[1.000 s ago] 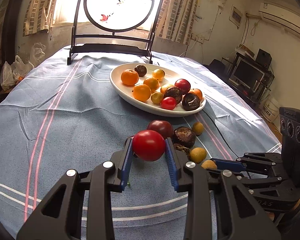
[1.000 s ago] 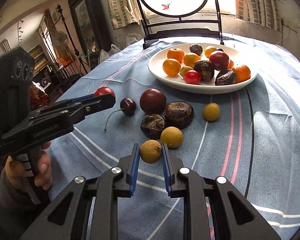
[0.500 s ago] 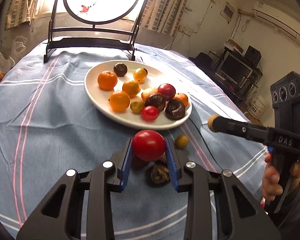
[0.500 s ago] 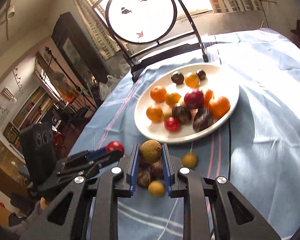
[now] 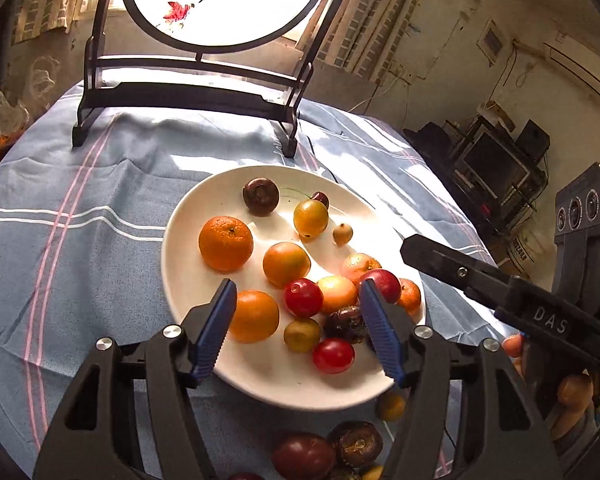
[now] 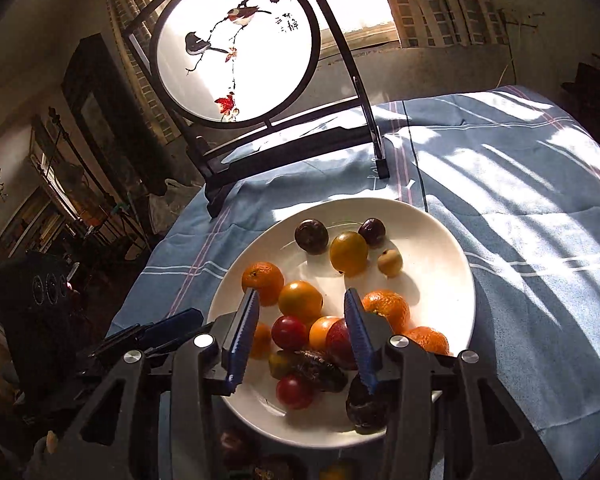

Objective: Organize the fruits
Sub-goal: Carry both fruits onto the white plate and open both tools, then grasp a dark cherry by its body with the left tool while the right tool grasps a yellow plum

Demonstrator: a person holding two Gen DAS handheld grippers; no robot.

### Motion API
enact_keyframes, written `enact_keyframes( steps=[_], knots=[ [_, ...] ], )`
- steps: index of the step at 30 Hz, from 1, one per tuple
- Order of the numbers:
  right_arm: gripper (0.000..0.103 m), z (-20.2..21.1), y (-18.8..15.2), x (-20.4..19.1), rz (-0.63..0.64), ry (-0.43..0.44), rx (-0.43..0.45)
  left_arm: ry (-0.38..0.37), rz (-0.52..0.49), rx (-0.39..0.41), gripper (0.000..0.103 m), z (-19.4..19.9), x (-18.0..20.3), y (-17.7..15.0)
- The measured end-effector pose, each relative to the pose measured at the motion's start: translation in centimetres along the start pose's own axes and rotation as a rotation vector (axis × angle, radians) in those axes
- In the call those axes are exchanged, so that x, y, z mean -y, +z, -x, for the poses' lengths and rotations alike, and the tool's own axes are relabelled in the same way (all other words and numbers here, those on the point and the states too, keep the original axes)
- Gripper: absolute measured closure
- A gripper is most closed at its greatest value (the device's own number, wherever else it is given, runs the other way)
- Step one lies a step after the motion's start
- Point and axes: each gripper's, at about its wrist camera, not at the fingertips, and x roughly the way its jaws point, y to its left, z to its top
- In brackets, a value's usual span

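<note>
A white oval plate [image 5: 188, 240] [image 6: 440, 240] on the blue striped cloth holds oranges, red tomatoes, dark wrinkled fruits and small yellow fruits. My left gripper [image 5: 298, 334] hangs open and empty above the plate's near side; a red tomato [image 5: 303, 297] lies between its fingers on the plate. My right gripper [image 6: 302, 342] is open and empty over the plate, and shows from the side in the left wrist view [image 5: 460, 272]. A small tan fruit [image 6: 390, 263] [image 5: 342, 234] lies on the plate's far part. Some fruits [image 5: 328, 450] lie on the cloth before the plate.
A dark wooden stand with a round painted screen [image 5: 196, 92] [image 6: 236, 48] stands on the table behind the plate. A black cable [image 6: 418, 176] runs over the cloth. Room furniture and a monitor [image 5: 492, 164] stand beyond the table's right edge.
Both grippers moved forward over the plate and opened. The red tomato left my left gripper and the small tan fruit left my right gripper; both now lie on the plate.
</note>
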Motion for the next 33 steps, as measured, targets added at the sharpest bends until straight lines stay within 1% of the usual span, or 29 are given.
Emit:
enact_keyframes(
  steps=[2, 4, 6, 7, 10, 12, 13, 14, 16, 17, 18, 21, 22, 24, 28, 29, 31, 33],
  knots=[
    [0.058, 1.8, -2.0, 0.0, 0.031, 0.01, 0.006, 0.016, -0.035, 0.005, 0.038, 1.7, 0.4, -1.8],
    [0.058, 3.4, -4.6, 0.3, 0.047, 0.006, 0.005, 0.035, -0.072, 0.0, 0.033, 3.4, 0.8, -4.2],
    [0.057, 4.6, -7.3, 0.8, 0.049, 0.031, -0.007, 0.021, -0.116, -0.011, 0.033, 4.7, 1.3, -6.7],
    [0.057, 5.2, -8.6, 1.1, 0.049, 0.033, -0.009, 0.031, -0.146, -0.02, 0.033, 5.3, 1.6, -7.9],
    [0.057, 6.2, -11.3, 1.8, 0.03, 0.045, -0.008, 0.103, -0.215, -0.063, 0.033, 5.6, 2.2, -11.0],
    [0.057, 6.6, -12.4, 2.1, 0.015, 0.068, -0.016, 0.126, -0.215, -0.103, 0.033, 5.3, 1.8, -12.2],
    [0.057, 6.9, -12.6, 2.3, -0.001, 0.088, -0.008, 0.146, -0.213, -0.107, 0.033, 5.1, 1.6, -12.5],
    [0.057, 7.3, -12.6, 2.5, -0.009, 0.088, 0.011, 0.17, -0.211, -0.108, 0.033, 4.9, 1.3, -12.6],
    [0.057, 7.3, -12.7, 2.6, -0.02, 0.094, 0.007, 0.183, -0.201, -0.119, 0.036, 4.5, 0.6, -12.3],
    [0.057, 7.2, -12.8, 2.6, -0.025, 0.095, -0.001, 0.184, -0.196, -0.124, 0.043, 4.2, 0.2, -12.2],
    [0.057, 7.1, -12.8, 2.6, -0.028, 0.097, -0.002, 0.184, -0.192, -0.136, 0.053, 3.9, 0.0, -12.0],
    [0.057, 7.1, -12.9, 2.6, -0.03, 0.107, -0.006, 0.12, -0.154, -0.193, 0.067, 2.5, -1.1, -11.5],
    [0.057, 7.1, -12.9, 2.7, -0.032, 0.11, -0.008, 0.112, -0.149, -0.189, 0.068, 2.4, -1.2, -11.4],
    [0.057, 7.0, -12.9, 2.8, -0.036, 0.115, -0.013, 0.121, -0.156, -0.189, 0.068, 2.1, -1.2, -11.1],
    [0.057, 6.7, -12.9, 2.6, -0.03, 0.118, -0.023, 0.105, -0.158, -0.19, 0.068, 1.9, -1.1, -11.0],
    [0.057, 6.6, -12.9, 2.6, -0.028, 0.116, -0.027, 0.104, -0.163, -0.187, 0.074, 2.0, -1.0, -11.0],
    [0.057, 6.4, -12.9, 2.4, -0.022, 0.111, -0.04, 0.122, -0.174, -0.17, 0.074, 2.4, -0.7, -11.2],
    [0.057, 6.1, -13.0, 1.9, 0.001, 0.095, -0.059, 0.123, -0.179, -0.143, 0.074, 3.3, -0.4, -11.5]
  ],
)
